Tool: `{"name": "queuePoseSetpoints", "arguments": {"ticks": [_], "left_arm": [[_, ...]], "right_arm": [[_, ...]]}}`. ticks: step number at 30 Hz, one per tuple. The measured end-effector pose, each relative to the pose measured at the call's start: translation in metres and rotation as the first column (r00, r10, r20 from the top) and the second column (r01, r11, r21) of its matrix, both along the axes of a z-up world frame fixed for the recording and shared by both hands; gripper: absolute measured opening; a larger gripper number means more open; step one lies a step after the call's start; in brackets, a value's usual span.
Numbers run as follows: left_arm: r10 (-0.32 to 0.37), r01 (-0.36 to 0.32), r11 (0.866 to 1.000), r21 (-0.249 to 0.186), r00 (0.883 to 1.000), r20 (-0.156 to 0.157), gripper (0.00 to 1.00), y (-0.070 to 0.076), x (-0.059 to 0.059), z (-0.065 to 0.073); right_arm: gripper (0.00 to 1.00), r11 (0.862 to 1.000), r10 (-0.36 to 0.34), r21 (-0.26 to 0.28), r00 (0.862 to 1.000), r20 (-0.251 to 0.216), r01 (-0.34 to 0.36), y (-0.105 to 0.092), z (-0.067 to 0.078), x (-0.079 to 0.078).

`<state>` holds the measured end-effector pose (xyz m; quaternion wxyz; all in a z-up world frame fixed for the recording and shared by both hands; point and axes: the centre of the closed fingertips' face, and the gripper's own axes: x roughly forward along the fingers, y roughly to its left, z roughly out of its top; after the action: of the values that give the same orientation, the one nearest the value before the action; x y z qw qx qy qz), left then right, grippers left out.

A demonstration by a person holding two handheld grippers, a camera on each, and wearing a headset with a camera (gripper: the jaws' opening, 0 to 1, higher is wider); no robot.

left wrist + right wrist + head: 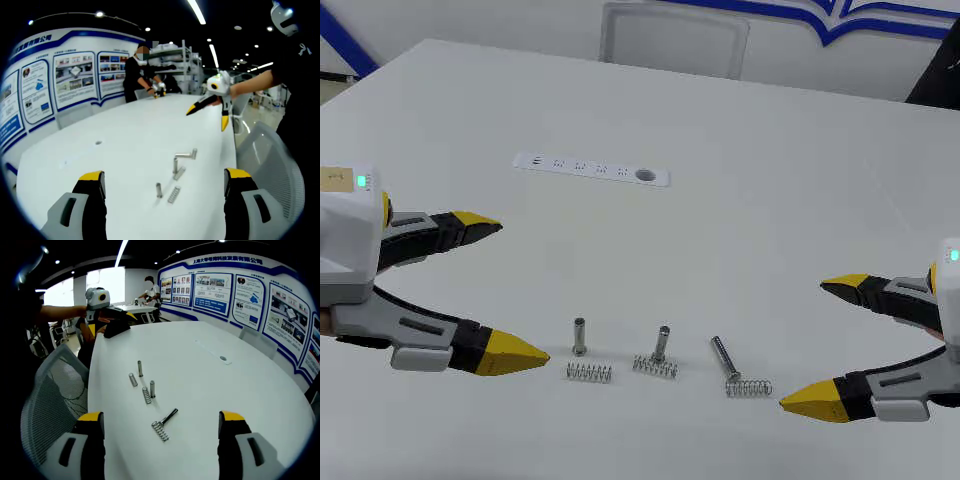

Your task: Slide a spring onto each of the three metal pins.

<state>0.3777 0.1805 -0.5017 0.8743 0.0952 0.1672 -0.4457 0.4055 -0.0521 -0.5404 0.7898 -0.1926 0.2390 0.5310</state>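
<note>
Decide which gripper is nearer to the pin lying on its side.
Right. The right gripper hangs open just right of the lying pin; the left gripper sits much farther off on its left.

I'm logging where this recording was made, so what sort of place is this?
Probably a company lab or showroom meeting area: a large white oval table, blue-and-white wall display boards carrying photos and text, and metal shelving racks in the background.
</note>
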Motion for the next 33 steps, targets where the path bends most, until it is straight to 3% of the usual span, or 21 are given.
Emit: {"name": "queuePoseSetpoints", "arguments": {"ticks": [7, 11, 15, 22, 33], "left_arm": [[-0.001, 0.002, 1.0, 0.007, 1.0, -0.009, 1.0, -0.001, -0.001, -0.004], [0.01, -0.011, 0.999, -0.046, 1.0, -0.006, 1.0, -0.005, 0.001, 0.005], [-0.007, 0.007, 1.0, -0.01, 1.0, -0.005, 1.0, -0.006, 0.001, 0.002], [-0.006, 0.006, 0.999, -0.039, 1.0, 0.001, 1.0, -0.009, 0.004, 0.008], [-0.006, 0.005, 1.0, -0.006, 1.0, -0.018, 1.0, -0.003, 0.001, -0.002]], "right_arm": [[0.96, 1.0, -0.009, -0.002, 1.0, -0.007, 0.009, -0.002, -0.002, 0.0], [0.95, 1.0, -0.013, 0.001, 1.0, -0.009, 0.013, -0.002, -0.002, -0.001], [0.95, 1.0, -0.015, 0.002, 1.0, -0.01, 0.015, -0.002, -0.002, -0.001], [0.95, 1.0, -0.018, -0.007, 1.0, -0.011, 0.017, -0.004, -0.003, 0.0], [0.95, 1.0, -0.017, -0.006, 1.0, -0.018, 0.017, -0.003, -0.004, 0.0]]}}
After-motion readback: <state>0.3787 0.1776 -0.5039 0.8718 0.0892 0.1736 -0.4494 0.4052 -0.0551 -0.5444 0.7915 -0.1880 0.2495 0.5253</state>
